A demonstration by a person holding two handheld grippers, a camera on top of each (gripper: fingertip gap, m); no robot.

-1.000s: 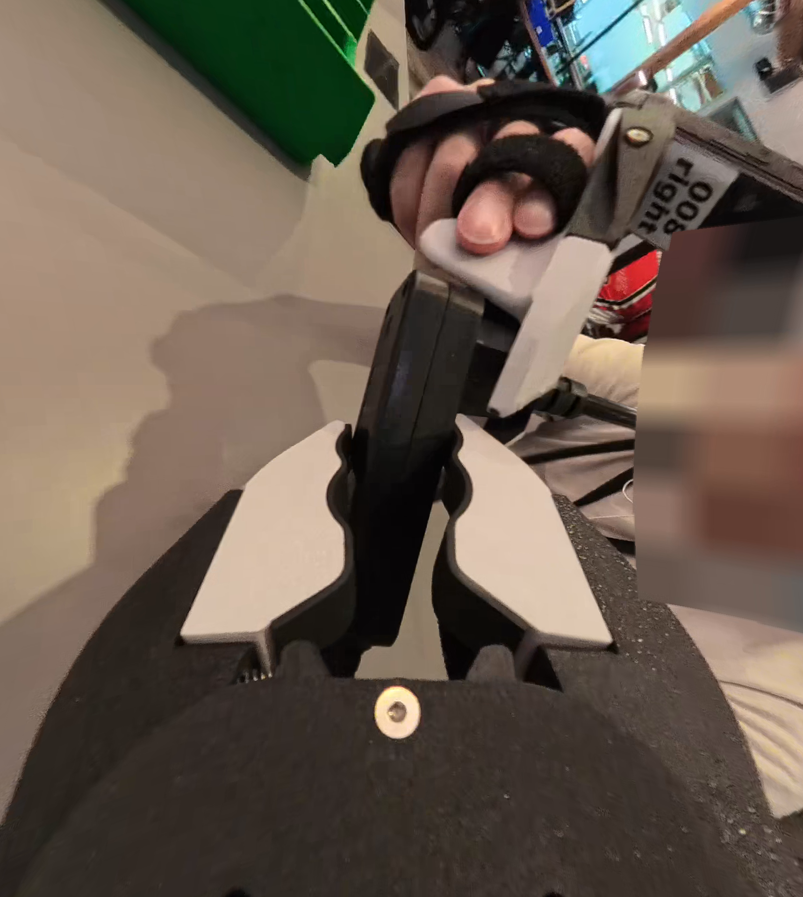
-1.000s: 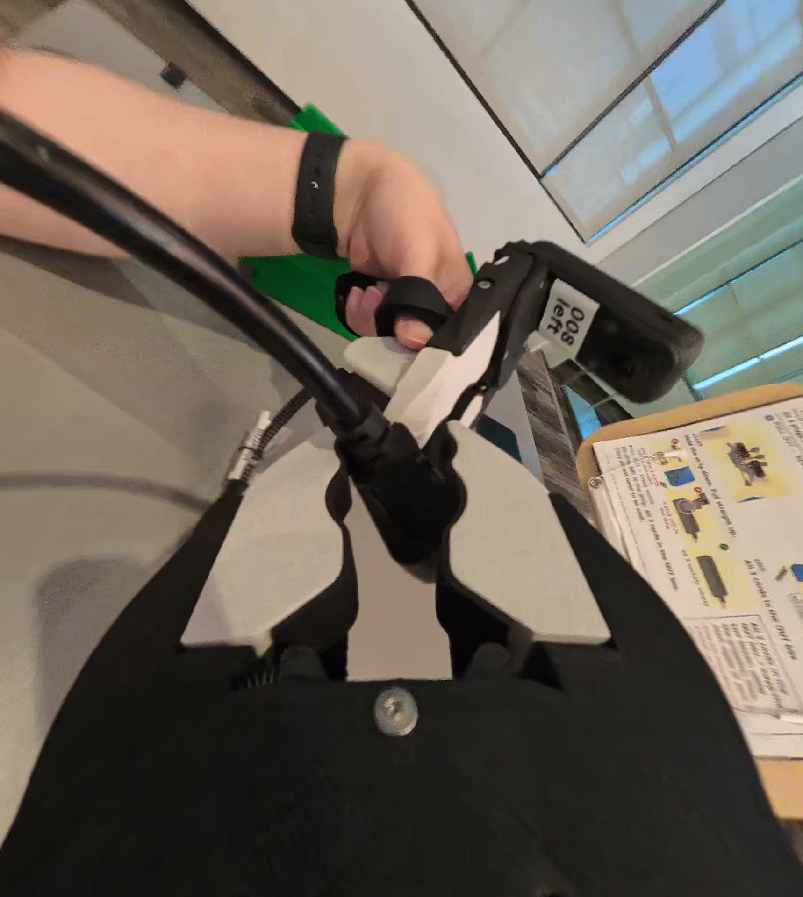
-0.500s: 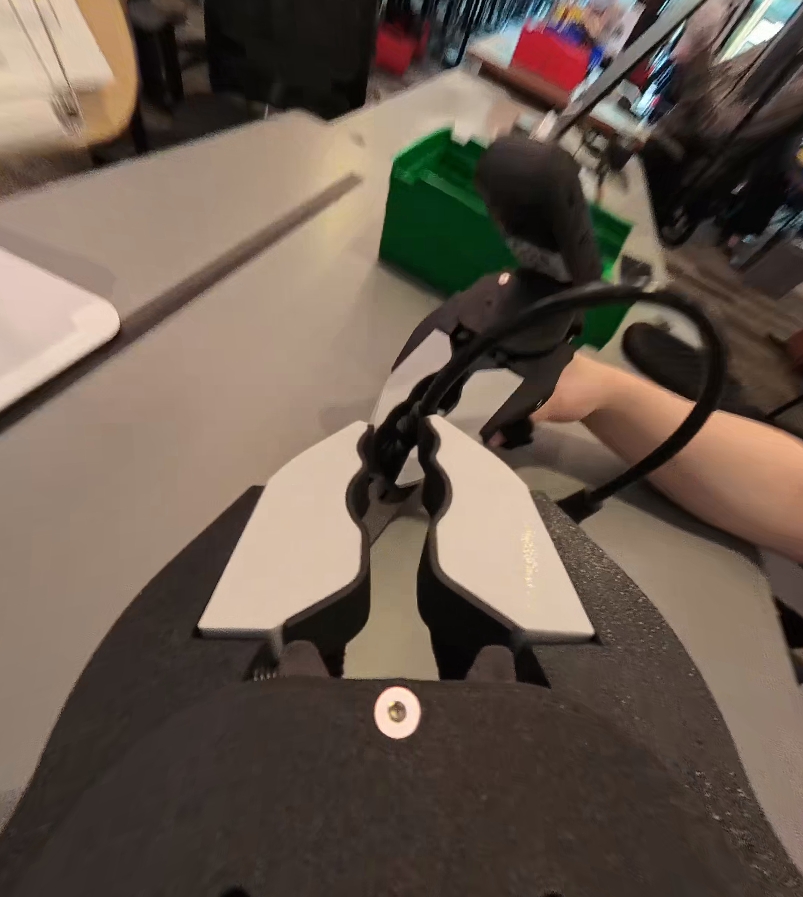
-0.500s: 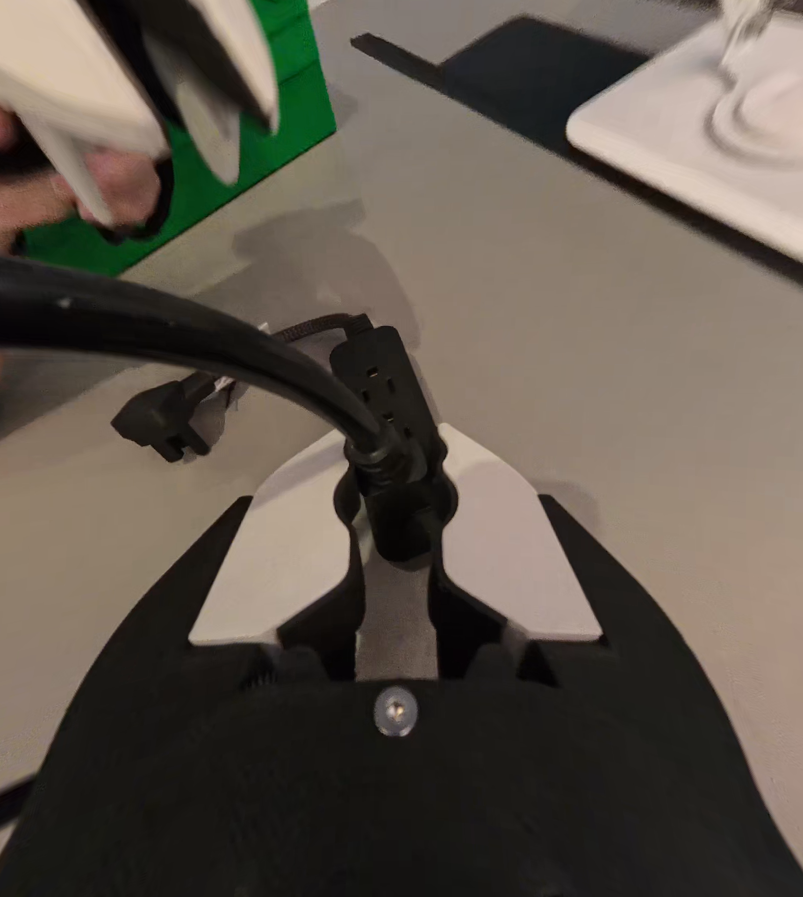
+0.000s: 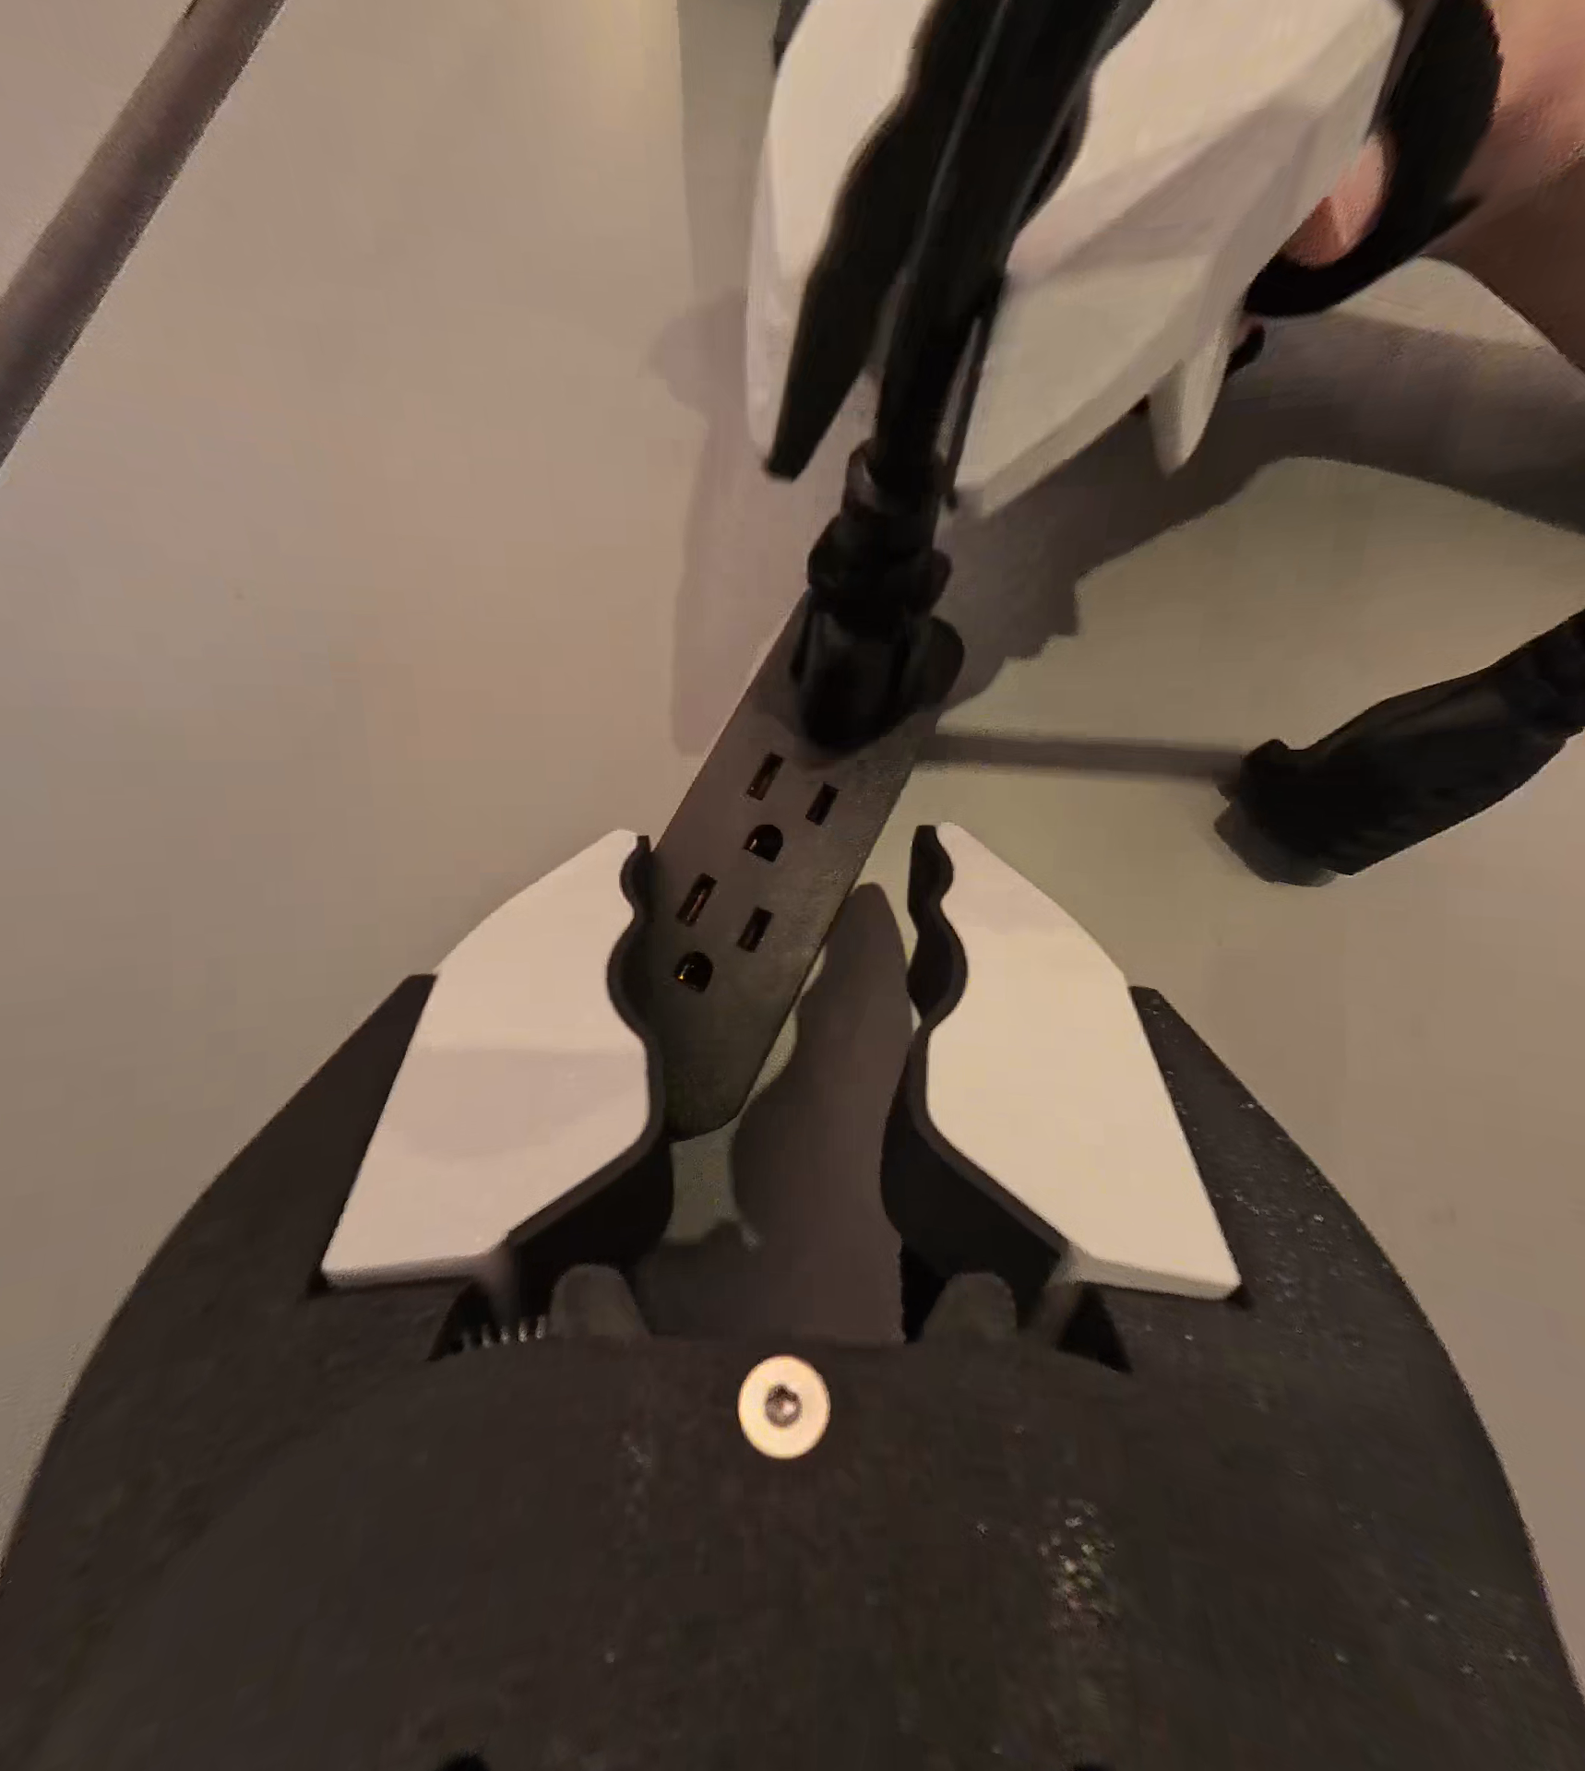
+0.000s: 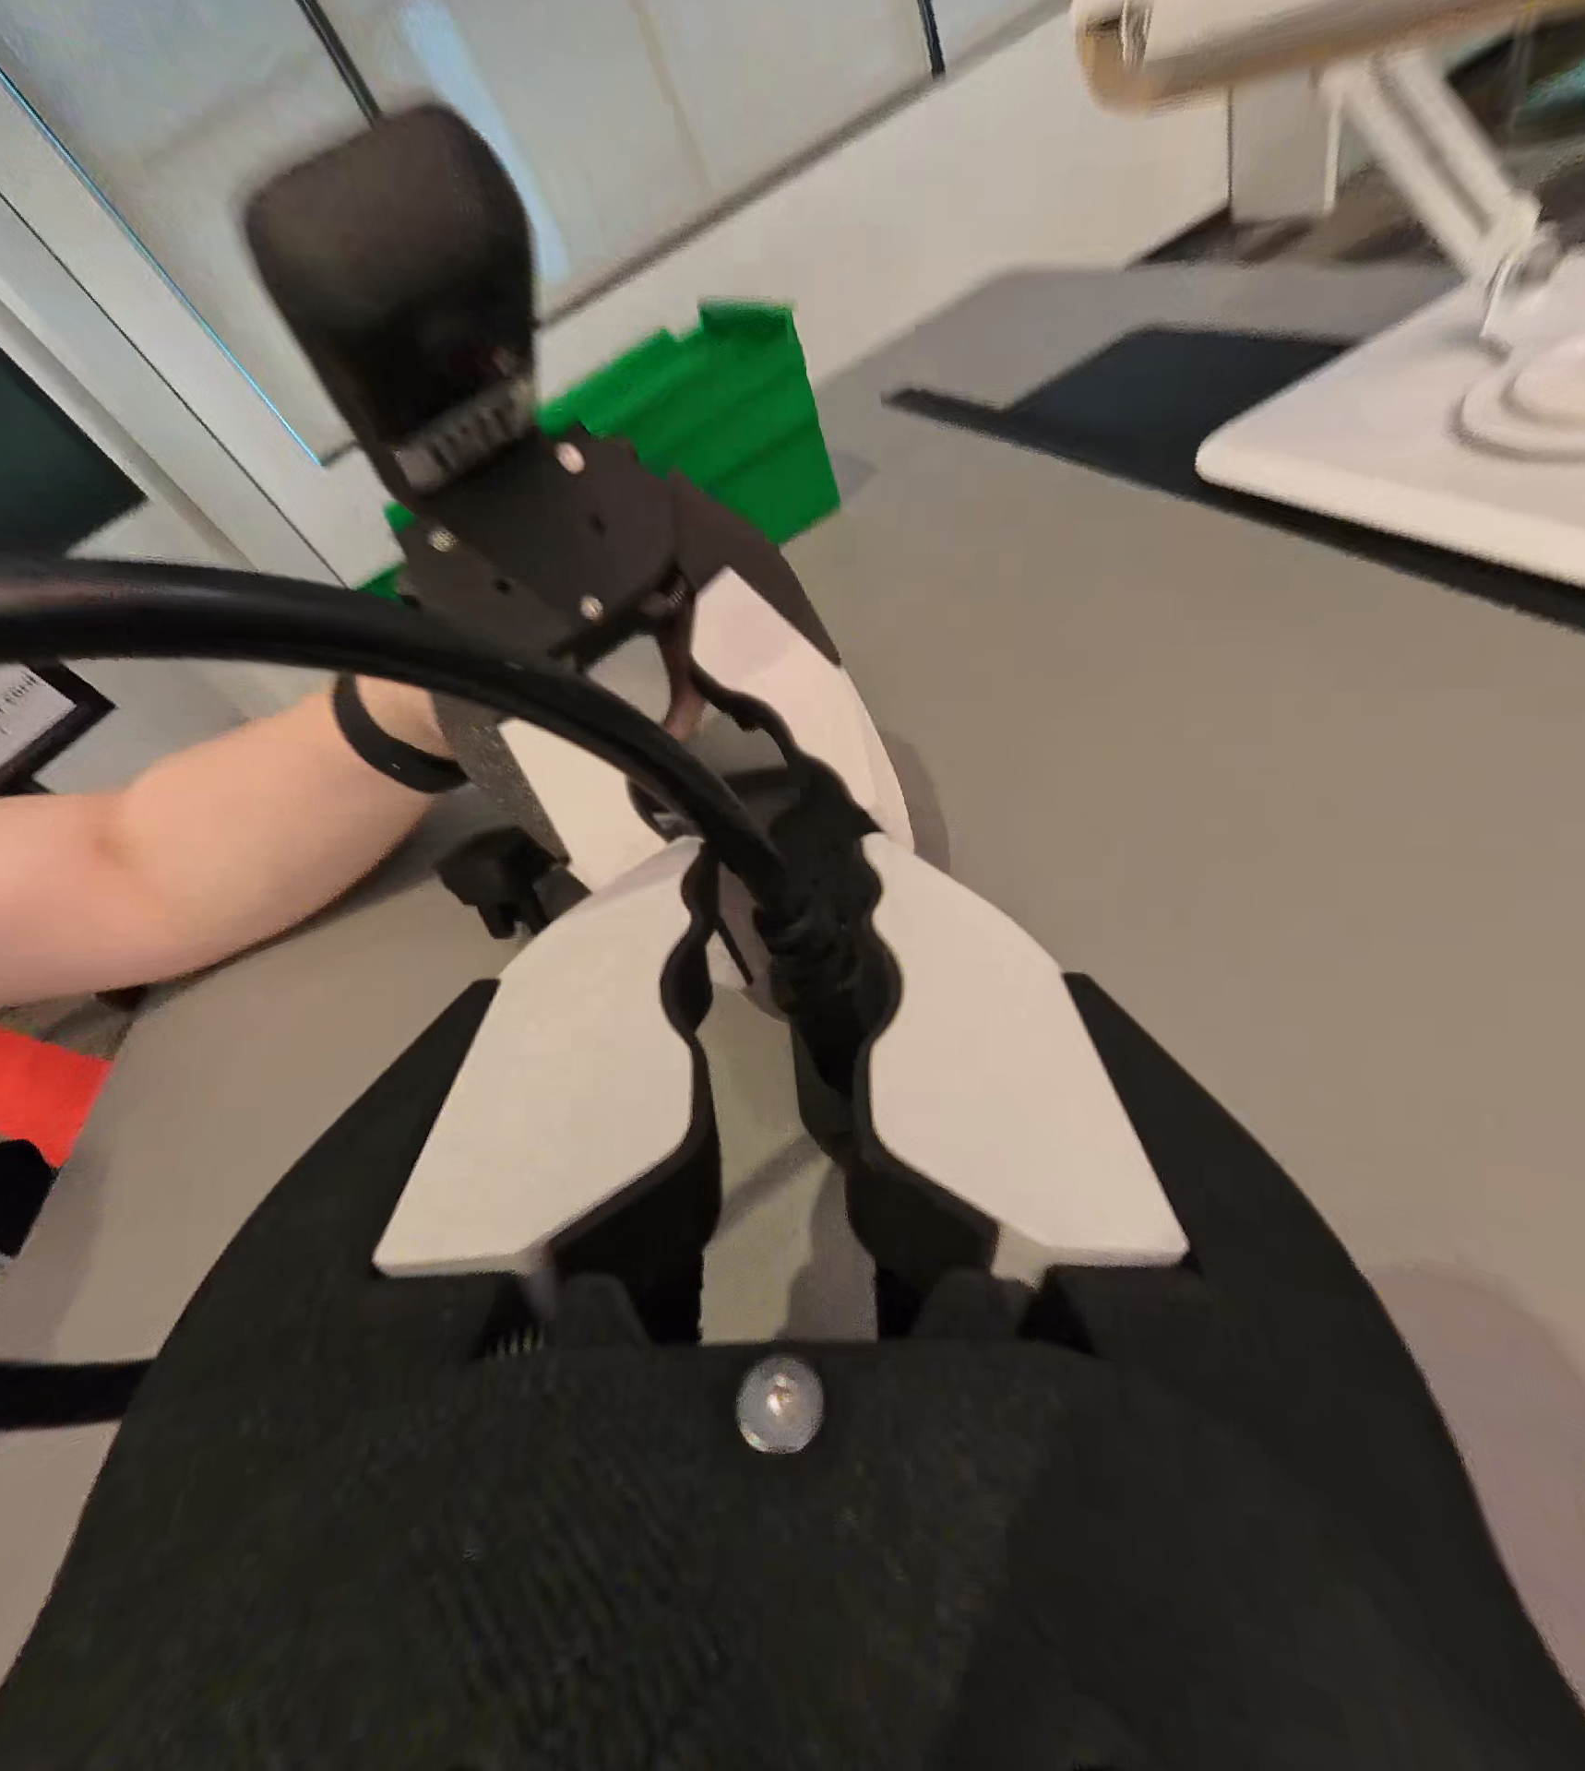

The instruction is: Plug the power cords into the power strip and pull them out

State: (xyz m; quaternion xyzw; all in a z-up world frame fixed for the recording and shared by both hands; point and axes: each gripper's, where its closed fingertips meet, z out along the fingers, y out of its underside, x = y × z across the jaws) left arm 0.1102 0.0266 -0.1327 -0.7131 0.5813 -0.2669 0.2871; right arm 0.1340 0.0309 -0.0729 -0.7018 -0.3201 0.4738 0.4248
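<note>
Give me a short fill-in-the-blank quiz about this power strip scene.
1. The power strip shows ___ empty outlets.
2. The left gripper stands ___ around the strip.
3. The plastic bin is ___.
Missing words: two; open; green.

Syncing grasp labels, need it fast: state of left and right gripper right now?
Left gripper: open; the power strip lies between its fingers, touching only the left one.
Right gripper: shut on the power cord's plug.
</note>
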